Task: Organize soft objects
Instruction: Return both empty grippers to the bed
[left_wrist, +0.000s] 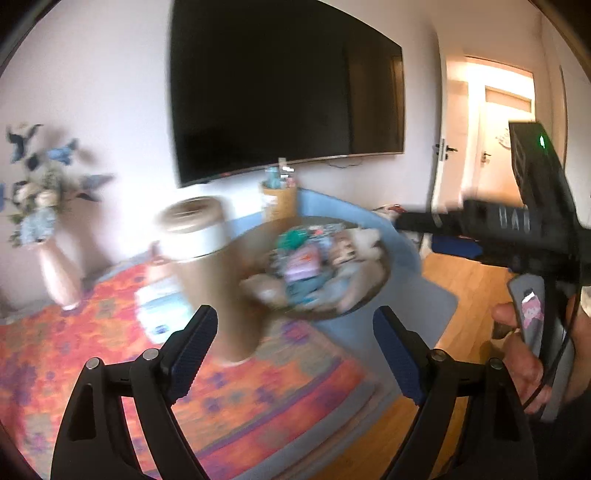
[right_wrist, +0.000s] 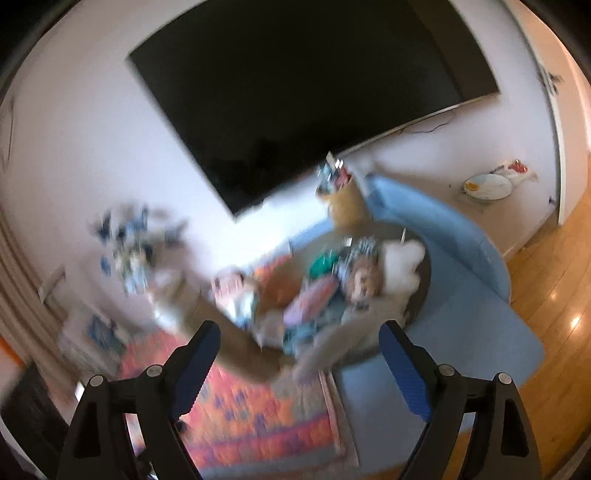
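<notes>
A blurred heap of soft things (left_wrist: 314, 262) lies on a round dark table (left_wrist: 369, 299): a white plush toy (left_wrist: 365, 240), teal, pink and patterned fabrics. In the right wrist view the same heap (right_wrist: 332, 291) holds the white plush toy (right_wrist: 402, 266) and a brown-haired doll (right_wrist: 364, 282). My left gripper (left_wrist: 295, 317) is open and empty, short of the table. My right gripper (right_wrist: 301, 330) is open too, nothing between its blue pads (right_wrist: 402, 369), with the heap ahead of it.
A tall brown tube with a white band (left_wrist: 207, 280) stands on the orange patterned rug (left_wrist: 74, 354), close in front. A vase of flowers (left_wrist: 55, 273), a small tan pot (left_wrist: 280, 201), a blue mat (right_wrist: 461, 295), a wall television (left_wrist: 284, 85). A hand (left_wrist: 524, 354) grips the other tool.
</notes>
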